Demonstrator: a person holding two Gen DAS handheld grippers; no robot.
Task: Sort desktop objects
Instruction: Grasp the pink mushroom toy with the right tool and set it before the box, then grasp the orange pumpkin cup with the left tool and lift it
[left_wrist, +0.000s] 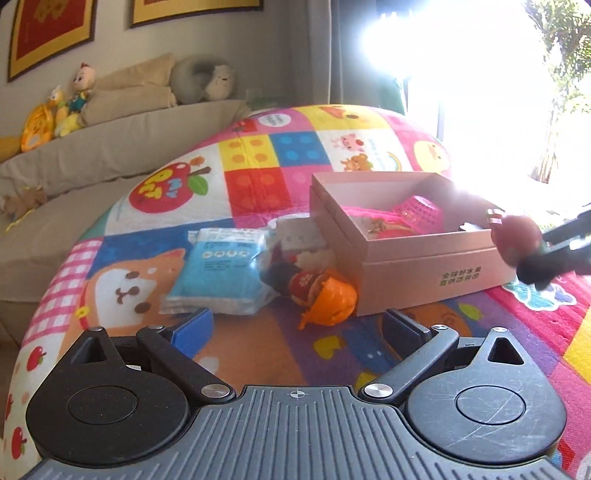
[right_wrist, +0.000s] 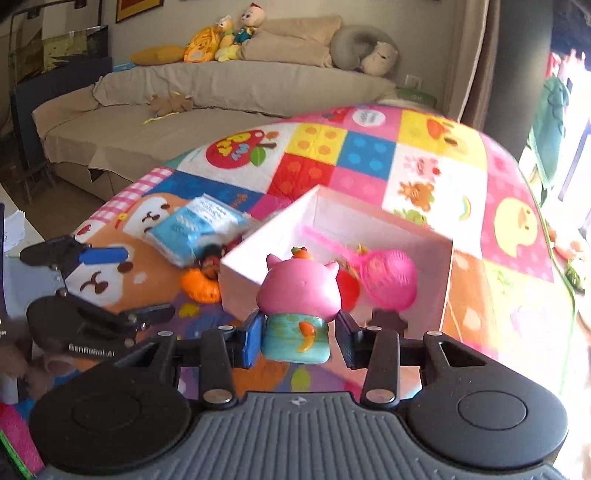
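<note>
My right gripper is shut on a pink pig figure with a teal base, held just at the near rim of the open pink cardboard box. In the left wrist view the same figure hangs at the box's right end, with the right gripper shut on it. Inside the box lie a pink net and a red toy. My left gripper is open and empty above the mat, in front of an orange toy figure and a blue tissue pack.
A colourful patchwork play mat covers the surface. A white packet lies behind the orange toy. A beige sofa with plush toys stands behind. Bright window glare fills the upper right of the left wrist view.
</note>
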